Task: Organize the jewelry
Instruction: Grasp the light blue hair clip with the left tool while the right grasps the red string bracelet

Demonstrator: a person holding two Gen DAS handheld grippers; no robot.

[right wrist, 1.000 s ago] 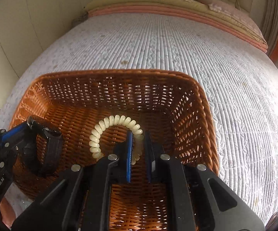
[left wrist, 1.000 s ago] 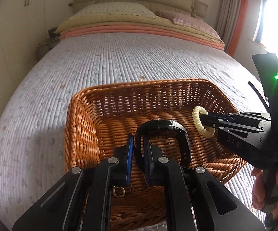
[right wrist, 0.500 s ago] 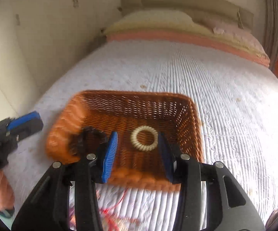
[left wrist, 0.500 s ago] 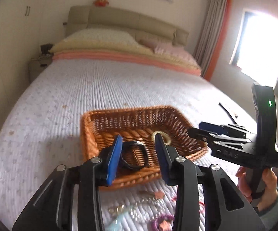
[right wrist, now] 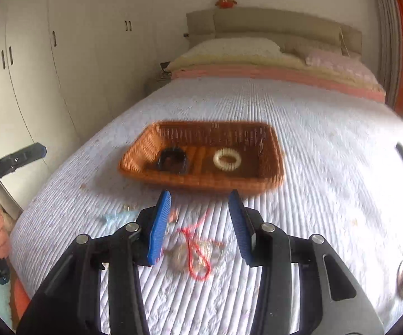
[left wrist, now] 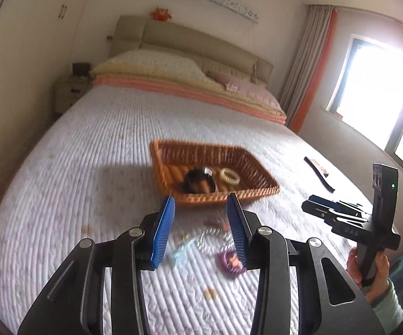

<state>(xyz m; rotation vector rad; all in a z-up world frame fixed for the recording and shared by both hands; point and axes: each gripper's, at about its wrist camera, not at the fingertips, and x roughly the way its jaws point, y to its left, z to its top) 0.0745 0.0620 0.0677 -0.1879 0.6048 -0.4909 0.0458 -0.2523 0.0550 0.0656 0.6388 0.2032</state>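
Two grippers, left (left wrist: 200, 229) and right (right wrist: 198, 223), gape wide and empty: basket (right wrist: 201, 182) at twelve o'clock, red cord (right wrist: 194, 247) nearest, just under my right jaws.

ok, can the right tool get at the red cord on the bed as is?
Probably yes: the right tool is open and empty, the red cord lies just below it on the bed, nothing covering it.
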